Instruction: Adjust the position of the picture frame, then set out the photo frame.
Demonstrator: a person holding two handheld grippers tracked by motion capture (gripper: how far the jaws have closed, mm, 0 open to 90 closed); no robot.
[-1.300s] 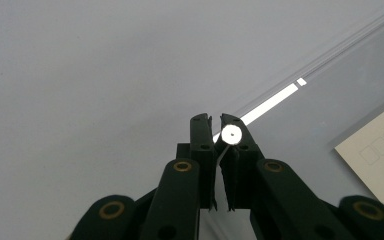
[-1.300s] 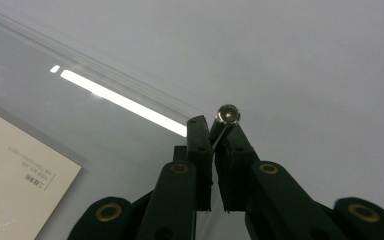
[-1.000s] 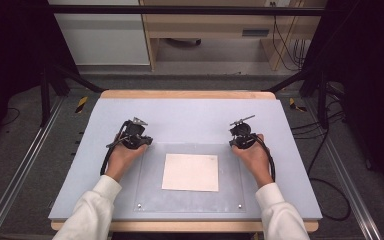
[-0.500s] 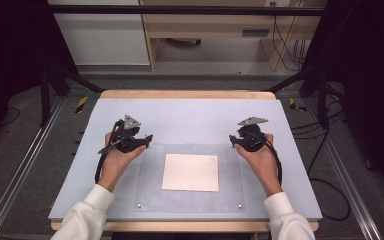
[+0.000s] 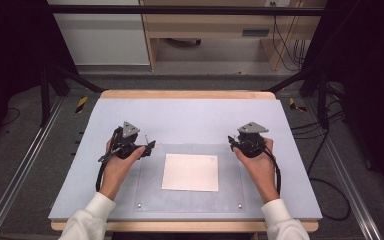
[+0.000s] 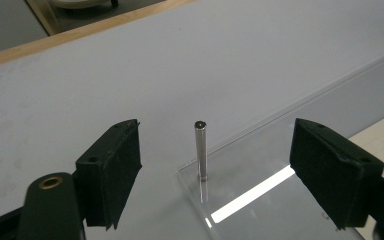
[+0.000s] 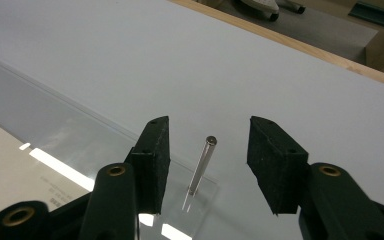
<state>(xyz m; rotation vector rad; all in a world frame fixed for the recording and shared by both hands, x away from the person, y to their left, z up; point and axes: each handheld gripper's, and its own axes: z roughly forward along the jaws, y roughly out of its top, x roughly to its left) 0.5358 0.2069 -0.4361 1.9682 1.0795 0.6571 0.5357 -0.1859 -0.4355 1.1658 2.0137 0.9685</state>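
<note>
A clear acrylic plate [image 5: 150, 186] lies on the pale mat with a cream sheet of paper [image 5: 190, 172] at its middle. A thin metal pin stands upright at each far corner. My left gripper [image 5: 130, 145] sits at the far left corner. In the left gripper view it [image 6: 215, 172] is open wide, with the pin [image 6: 200, 150] between the jaws and untouched. My right gripper [image 5: 248, 142] sits at the far right corner. In the right gripper view it [image 7: 212, 160] is open around the other pin [image 7: 202, 166], with gaps on both sides.
Two more pins stand at the plate's near corners [image 5: 140, 205] [image 5: 239, 205]. The mat [image 5: 195, 117] stretches bare beyond the plate to the wooden table edge [image 5: 187, 94]. Metal rails run along both sides, and cables lie on the floor at the right [image 5: 330, 150].
Both grippers have drifted slightly toward the person and settled at the plate's far corners. The right one has also shifted a little to the right. The paper has not moved.
</note>
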